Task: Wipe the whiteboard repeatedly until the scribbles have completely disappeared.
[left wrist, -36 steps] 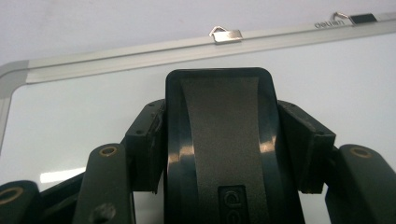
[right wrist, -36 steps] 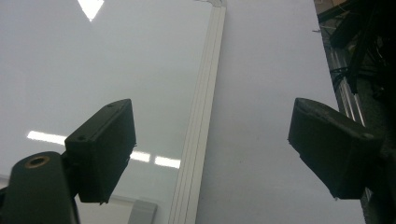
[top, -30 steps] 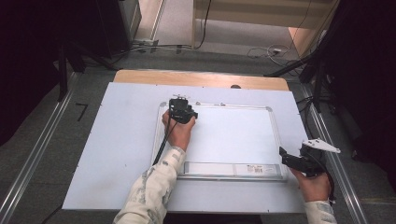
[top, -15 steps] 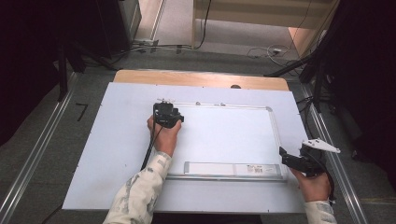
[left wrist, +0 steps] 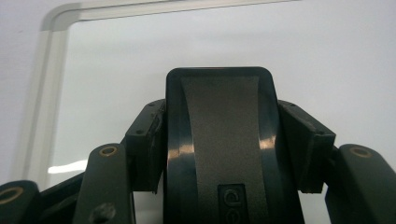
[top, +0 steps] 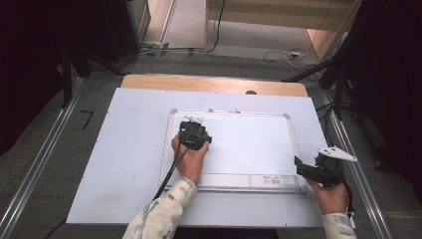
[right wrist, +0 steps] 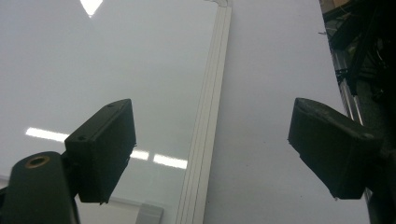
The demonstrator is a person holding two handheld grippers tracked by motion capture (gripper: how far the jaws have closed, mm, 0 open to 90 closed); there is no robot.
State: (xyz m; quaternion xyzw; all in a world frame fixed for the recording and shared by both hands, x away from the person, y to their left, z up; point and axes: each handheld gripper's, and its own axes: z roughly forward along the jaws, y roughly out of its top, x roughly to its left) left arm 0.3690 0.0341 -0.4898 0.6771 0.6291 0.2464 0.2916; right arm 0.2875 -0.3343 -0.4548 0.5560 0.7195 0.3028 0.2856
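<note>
Where whiteboard [top: 249, 144] lies, pale table [top: 124, 149], grey floor [top: 50, 159]

Looking like a lab or recording workspace: pale work table [top: 124, 164] sitting centre frame on grey carpet, metal floor rails [top: 35, 164] running along lower left and right, loose cables [top: 278, 54] trailing across the top centre, dark stands [top: 343, 74] crowding the upper right, whiteboard [top: 249, 144] lying flat mid-table.

Grey floor [top: 45, 149], wooden furniture [top: 268, 15] beyond
</note>
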